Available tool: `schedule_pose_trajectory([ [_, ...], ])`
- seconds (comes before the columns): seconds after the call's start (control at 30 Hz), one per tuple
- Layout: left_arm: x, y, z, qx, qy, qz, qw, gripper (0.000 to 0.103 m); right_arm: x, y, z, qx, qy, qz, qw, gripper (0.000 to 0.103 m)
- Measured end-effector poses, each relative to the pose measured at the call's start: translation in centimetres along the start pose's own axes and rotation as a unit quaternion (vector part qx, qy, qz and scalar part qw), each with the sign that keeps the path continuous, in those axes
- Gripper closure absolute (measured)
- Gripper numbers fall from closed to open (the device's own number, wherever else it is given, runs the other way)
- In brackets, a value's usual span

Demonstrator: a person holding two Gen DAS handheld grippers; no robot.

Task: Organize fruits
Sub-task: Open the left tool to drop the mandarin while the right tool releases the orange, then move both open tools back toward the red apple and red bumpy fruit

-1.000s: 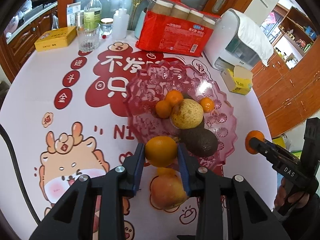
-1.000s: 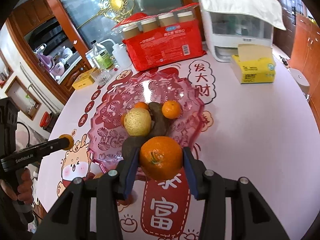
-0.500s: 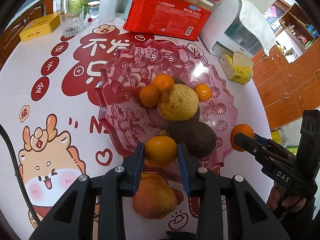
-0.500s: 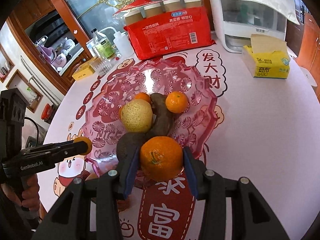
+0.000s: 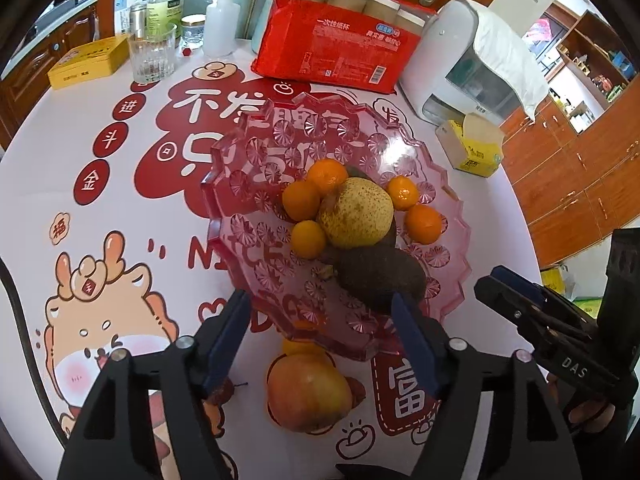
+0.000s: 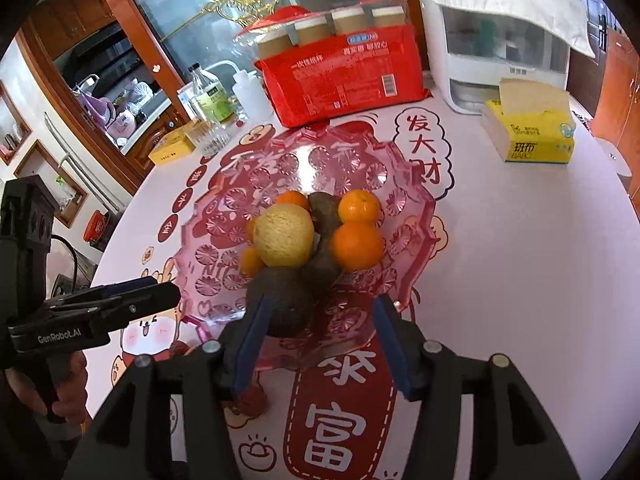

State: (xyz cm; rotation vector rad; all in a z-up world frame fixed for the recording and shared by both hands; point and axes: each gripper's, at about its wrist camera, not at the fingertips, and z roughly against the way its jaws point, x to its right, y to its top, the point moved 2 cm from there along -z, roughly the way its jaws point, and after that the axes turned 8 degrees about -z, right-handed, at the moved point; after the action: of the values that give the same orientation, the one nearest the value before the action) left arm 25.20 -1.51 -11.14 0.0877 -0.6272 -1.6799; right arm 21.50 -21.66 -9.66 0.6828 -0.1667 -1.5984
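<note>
A pink glass bowl point(image 5: 248, 148) holds several oranges, a yellow pear point(image 5: 356, 216) and a dark avocado point(image 5: 380, 276). My left gripper point(image 5: 320, 304) hangs over the bowl's near rim; its jaws are opening with nothing between them. The small orange point(image 5: 308, 239) lies in the bowl beside the pear. My right gripper point(image 6: 320, 308) is over the bowl's near edge, its jaws also opening and empty. A larger orange point(image 6: 357, 246) rests in the bowl ahead of it. On the table below the rim are an apple point(image 5: 306, 392) and a partly hidden orange point(image 5: 304, 346).
At the back stand a red pack of paper cups point(image 5: 340, 52), a white appliance point(image 5: 468, 64), a yellow tissue box point(image 5: 472, 148), a glass point(image 5: 152, 56), bottles and a yellow tin point(image 5: 88, 62). A small dark red fruit point(image 6: 252, 400) lies near the front.
Both grippers have opened and let go of their oranges, which now lie in the bowl. The left gripper has moved a little further over the bowl.
</note>
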Motion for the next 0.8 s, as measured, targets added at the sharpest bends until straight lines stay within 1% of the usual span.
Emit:
schedule_pose_trajectory([
  [0.17, -0.3, -1.4, 2.0, 0.014, 0.007, 0.004, 0.9999, 0.027, -0.9, -1.2, 1.4, 0.009, 0.001, 0.005, 1.000, 0.042],
  [0.43, -1.3, -4.7, 5.5, 0.026, 0.020, 0.003, 0.9995, 0.022, -2.7, -5.0, 3.8, 0.021, 0.005, 0.008, 1.000, 0.040],
  [0.63, -2.0, -7.4, 7.7, 0.025, 0.030, 0.002, 0.9992, 0.021, -3.8, -7.8, 5.0, 0.031, 0.004, 0.010, 0.999, 0.037],
  [0.8, -2.4, -9.4, 9.1, 0.016, 0.037, -0.008, 0.9992, 0.018, -4.7, -10.0, 5.7, 0.040, 0.003, 0.018, 0.999, 0.037],
])
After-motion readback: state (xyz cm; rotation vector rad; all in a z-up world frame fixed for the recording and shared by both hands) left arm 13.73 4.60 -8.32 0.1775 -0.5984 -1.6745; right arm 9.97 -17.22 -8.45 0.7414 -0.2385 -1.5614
